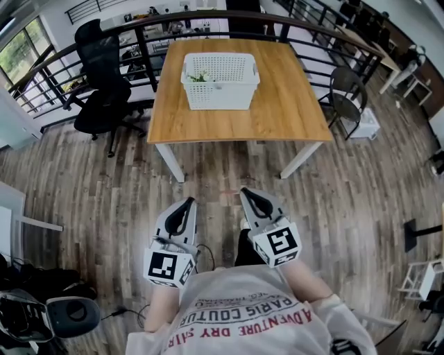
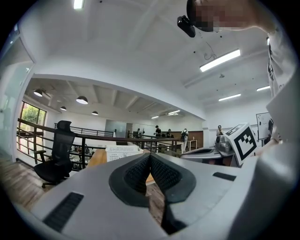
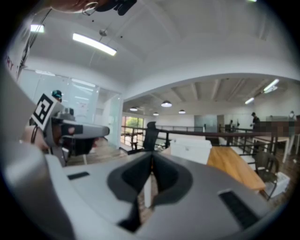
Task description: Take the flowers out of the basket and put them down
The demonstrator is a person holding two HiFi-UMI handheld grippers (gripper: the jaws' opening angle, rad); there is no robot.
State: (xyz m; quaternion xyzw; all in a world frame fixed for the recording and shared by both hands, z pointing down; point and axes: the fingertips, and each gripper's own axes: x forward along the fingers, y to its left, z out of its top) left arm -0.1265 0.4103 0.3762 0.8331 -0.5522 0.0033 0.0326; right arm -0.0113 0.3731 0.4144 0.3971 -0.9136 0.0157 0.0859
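A person holds 2 grippers close to the chest, well short of a wooden table (image 1: 277,104) on a mezzanine with a plank floor (image 1: 104,180). The left gripper (image 1: 187,202) and the right gripper (image 1: 246,192) sit side by side above the floor, both aimed toward the table and apart from each other. Each carries its marker cube at the rear, near the person's white T-shirt (image 1: 243,305).

In the left gripper view the 2 dark pads (image 2: 140,174) meet at the tip, with nothing between them. In the right gripper view the jaws are likewise pressed together and empty.

A white perforated basket (image 1: 220,97) stands on the far half of the table, slightly left of centre. The flowers (image 1: 199,77) lie inside it, seen as a small cluster of green and white against the left inner wall. Neither gripper is near the basket or the flowers.

A black office chair (image 1: 104,97) stands off the table's left side, and a dark round-backed chair (image 1: 347,93) off its right corner. A dark metal railing (image 1: 229,17) curves behind the table. The rest of the tabletop around the basket shows only wood grain.
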